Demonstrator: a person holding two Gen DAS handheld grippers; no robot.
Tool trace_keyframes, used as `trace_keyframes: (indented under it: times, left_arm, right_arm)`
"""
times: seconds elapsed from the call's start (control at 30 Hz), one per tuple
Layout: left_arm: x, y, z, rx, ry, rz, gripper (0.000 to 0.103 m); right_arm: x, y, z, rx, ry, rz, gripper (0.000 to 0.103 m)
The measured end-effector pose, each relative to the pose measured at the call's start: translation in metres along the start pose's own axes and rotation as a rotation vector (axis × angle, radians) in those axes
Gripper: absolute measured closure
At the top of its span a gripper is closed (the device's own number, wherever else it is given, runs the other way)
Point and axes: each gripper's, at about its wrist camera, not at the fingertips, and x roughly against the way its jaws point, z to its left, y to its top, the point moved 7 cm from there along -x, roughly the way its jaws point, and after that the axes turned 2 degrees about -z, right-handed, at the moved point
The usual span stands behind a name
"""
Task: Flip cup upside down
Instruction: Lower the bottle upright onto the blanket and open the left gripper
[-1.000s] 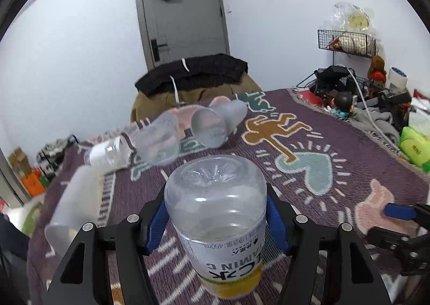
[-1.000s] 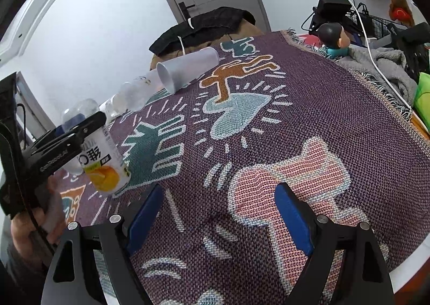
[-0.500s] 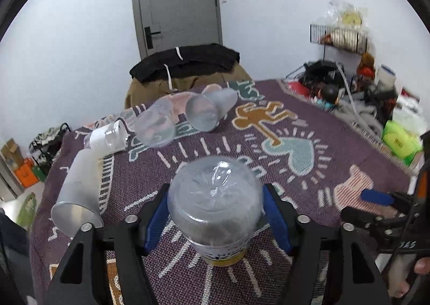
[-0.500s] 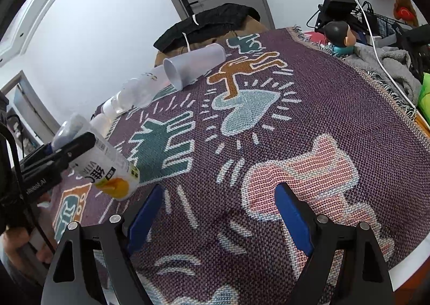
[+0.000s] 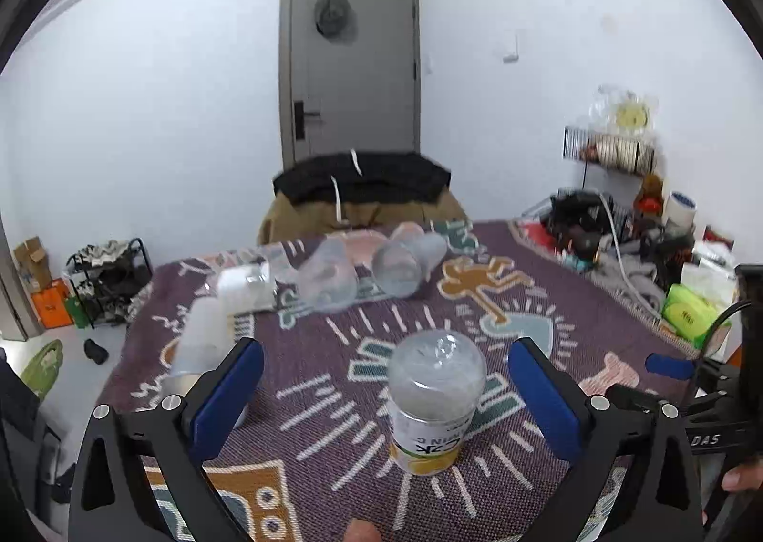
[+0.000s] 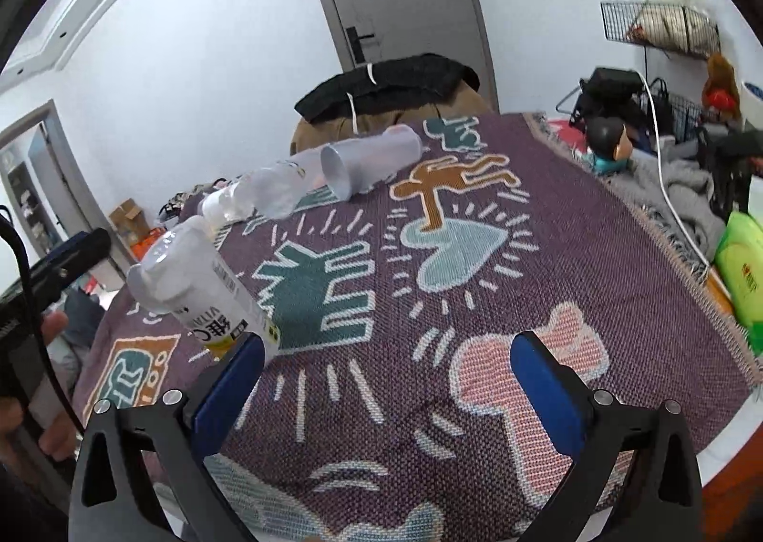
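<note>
The clear plastic bottle with the yellow label [image 5: 435, 403] is standing inverted on the purple patterned bench [image 5: 562, 303], between the wide-open left gripper [image 5: 385, 389]. The right gripper [image 6: 387, 380] is gaping, empty. Light, slick, squashy: gripping mid-body seems wisest.

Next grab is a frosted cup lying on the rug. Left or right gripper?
Left, probably. The left gripper is open, and a frosted plastic cup lies just beyond its left finger. The right gripper, also open, faces bare patterned rug; its nearest cup lies at the far end.
</note>
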Motion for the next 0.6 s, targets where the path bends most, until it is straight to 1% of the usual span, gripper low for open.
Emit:
trace_keyframes:
  times: [0.13,0.4,0.6]
  left_arm:
    - [0.016,0.003,0.005,-0.012,0.011,-0.036,0.000]
    - [0.041,-0.007,0.024,0.015,0.046,-0.084,0.000]
    - [0.058,-0.021,0.038,0.026,0.081,-0.107,0.000]
  right_arm:
    - [0.000,0.001,0.007,-0.007,0.033,0.015,0.000]
    - [0.015,0.006,0.019,0.023,0.076,-0.044,0.000]
    - [0.020,-0.003,0.023,0.076,0.065,-0.064,0.000]
